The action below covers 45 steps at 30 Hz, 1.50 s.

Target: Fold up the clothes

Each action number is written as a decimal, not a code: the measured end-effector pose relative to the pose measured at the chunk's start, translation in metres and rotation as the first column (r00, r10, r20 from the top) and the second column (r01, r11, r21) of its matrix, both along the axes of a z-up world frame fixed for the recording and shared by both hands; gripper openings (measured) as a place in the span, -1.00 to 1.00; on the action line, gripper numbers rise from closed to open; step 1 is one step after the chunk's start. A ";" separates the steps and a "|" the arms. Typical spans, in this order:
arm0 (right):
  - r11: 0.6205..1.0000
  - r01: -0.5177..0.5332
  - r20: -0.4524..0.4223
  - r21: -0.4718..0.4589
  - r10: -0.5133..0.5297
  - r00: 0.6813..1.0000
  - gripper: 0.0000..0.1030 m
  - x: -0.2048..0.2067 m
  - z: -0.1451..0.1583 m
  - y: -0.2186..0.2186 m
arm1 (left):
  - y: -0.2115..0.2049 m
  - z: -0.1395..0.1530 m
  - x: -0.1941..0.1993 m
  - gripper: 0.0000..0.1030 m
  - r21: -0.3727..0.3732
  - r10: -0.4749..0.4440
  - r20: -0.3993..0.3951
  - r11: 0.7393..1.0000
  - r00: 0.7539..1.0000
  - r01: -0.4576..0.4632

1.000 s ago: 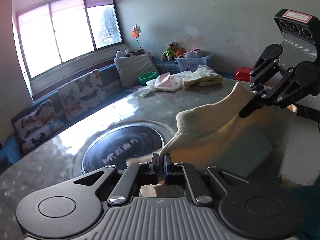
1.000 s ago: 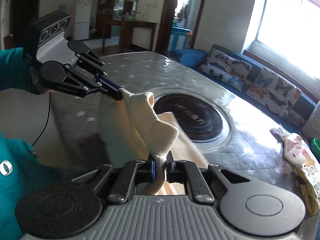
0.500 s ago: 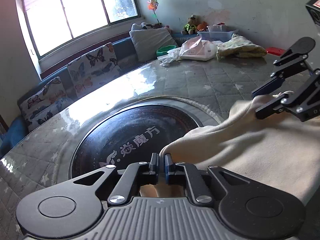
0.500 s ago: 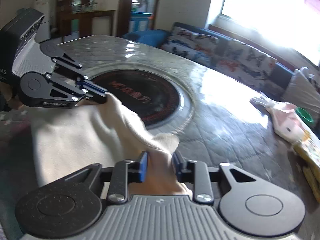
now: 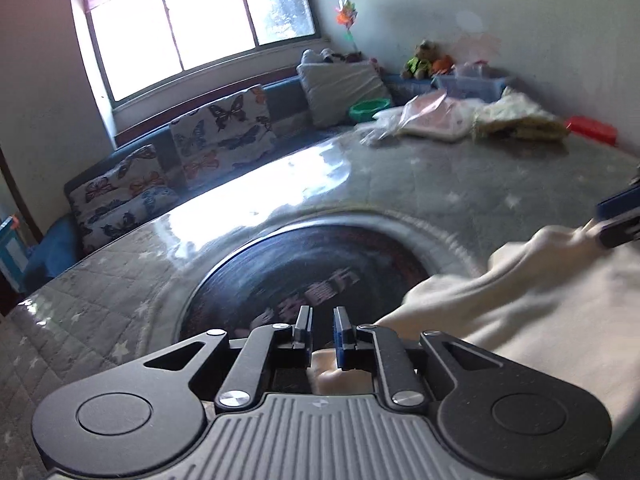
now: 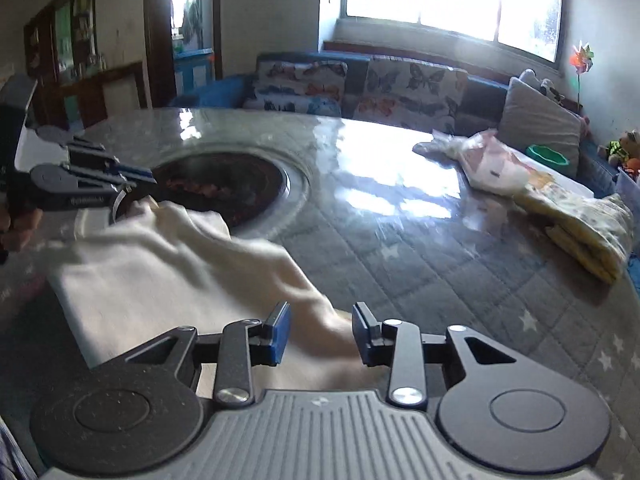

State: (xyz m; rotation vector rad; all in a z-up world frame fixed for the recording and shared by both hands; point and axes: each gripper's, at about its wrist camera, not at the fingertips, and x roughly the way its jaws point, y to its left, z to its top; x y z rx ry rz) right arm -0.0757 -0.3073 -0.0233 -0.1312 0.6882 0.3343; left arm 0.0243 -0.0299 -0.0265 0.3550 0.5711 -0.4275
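Note:
A cream garment (image 5: 520, 320) lies spread on the grey quilted table (image 5: 480, 184), with one edge over the dark round disc (image 5: 304, 272). My left gripper (image 5: 323, 330) is low over the garment's near corner. Its jaws are opening, with a narrow gap, and the cloth shows below them, not pinched. In the right wrist view my right gripper (image 6: 320, 332) stands open. The garment (image 6: 180, 264) runs between its pads without being pressed. The left gripper (image 6: 136, 174) hovers just above the far corner there. The right gripper's tips (image 5: 616, 220) show at the left view's right edge.
A pink-and-white bag (image 6: 492, 160) and a folded yellow patterned cloth (image 6: 580, 216) lie at the table's far side. A sofa with butterfly cushions (image 6: 400, 80) runs under the window. A green bowl (image 6: 548, 154) sits behind the pile.
Both grippers came down with the garment, which went from hanging between them to lying on the table. The right jaws let go and spread wide. The left jaws have parted slightly.

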 end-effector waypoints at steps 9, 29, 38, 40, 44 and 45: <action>0.996 -0.078 -0.066 0.053 0.081 0.994 -0.51 0.042 -0.011 0.043 | -0.048 -0.009 0.004 -0.74 -0.093 -0.165 -0.125 0.984 0.978 0.154; 0.997 -0.019 -0.049 0.070 0.023 0.999 -0.53 0.054 -0.011 0.044 | -0.041 -0.013 0.007 -0.46 -0.109 -0.109 -0.106 0.989 0.988 0.097; 0.998 -0.010 -0.067 0.069 0.015 0.998 -0.53 -0.005 -0.005 0.012 | -0.045 -0.005 -0.024 -0.46 -0.143 -0.172 -0.088 0.977 0.981 0.159; 0.998 0.010 -0.083 0.056 -0.006 0.997 -0.53 -0.013 -0.011 0.006 | -0.044 -0.013 -0.021 -0.46 -0.127 -0.148 -0.108 0.983 0.983 0.134; 0.997 0.044 -0.092 0.070 -0.037 0.995 -0.53 -0.022 -0.014 -0.007 | -0.032 -0.018 -0.017 -0.46 -0.119 -0.104 -0.125 0.989 0.987 0.089; 0.997 0.049 -0.077 0.064 -0.044 0.996 -0.53 -0.024 -0.010 -0.008 | -0.028 -0.016 -0.017 -0.46 -0.127 -0.097 -0.123 0.989 0.988 0.081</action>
